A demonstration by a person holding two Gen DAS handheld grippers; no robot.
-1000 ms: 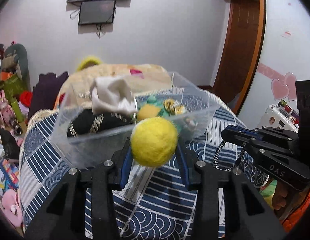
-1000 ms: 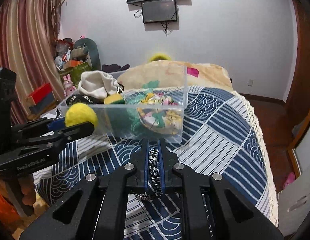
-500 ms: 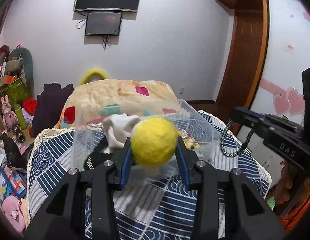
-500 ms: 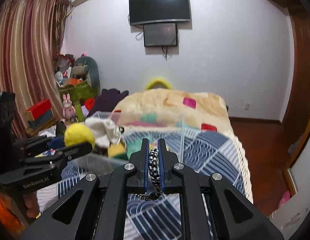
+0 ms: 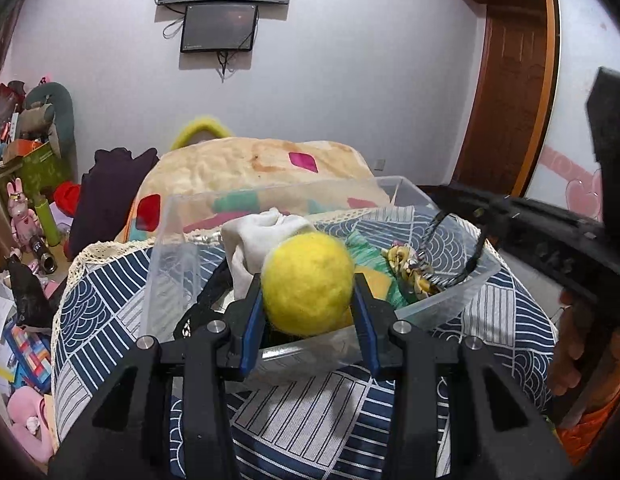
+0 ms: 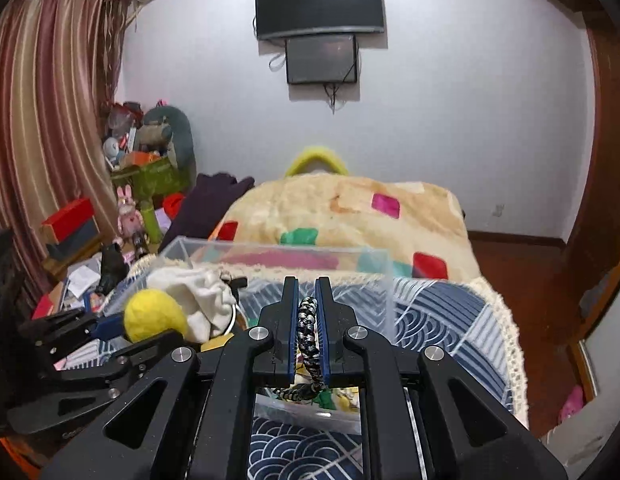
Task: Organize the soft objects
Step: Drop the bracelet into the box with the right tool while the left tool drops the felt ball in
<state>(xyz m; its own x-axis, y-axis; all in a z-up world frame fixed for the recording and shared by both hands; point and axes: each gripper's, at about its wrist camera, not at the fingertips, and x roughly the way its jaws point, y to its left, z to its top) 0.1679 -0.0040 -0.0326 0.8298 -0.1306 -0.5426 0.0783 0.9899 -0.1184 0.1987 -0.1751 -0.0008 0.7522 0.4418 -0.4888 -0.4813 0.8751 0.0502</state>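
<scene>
My left gripper [image 5: 308,304] is shut on a yellow felt ball [image 5: 308,282] and holds it over the near edge of a clear plastic bin [image 5: 450,304]. The ball also shows in the right wrist view [image 6: 152,316]. My right gripper [image 6: 307,320] is shut on a black-and-white braided cord loop [image 6: 308,332] above the bin's right part; the loop also shows in the left wrist view [image 5: 470,264]. The bin holds a white cloth [image 5: 262,236], a dark item, a green-yellow cloth and a floral piece [image 5: 410,272].
The bin sits on a bed with a blue-and-white patterned cover [image 5: 310,420]. A cream blanket with coloured patches [image 6: 342,208] lies behind it. Toys and boxes [image 6: 146,160] are piled at the left by a curtain. A wooden door [image 5: 510,100] stands at the right.
Both grippers have moved forward and down over the bin. The ball and the cord loop now hang above the bin's contents. Both grips are unchanged.
</scene>
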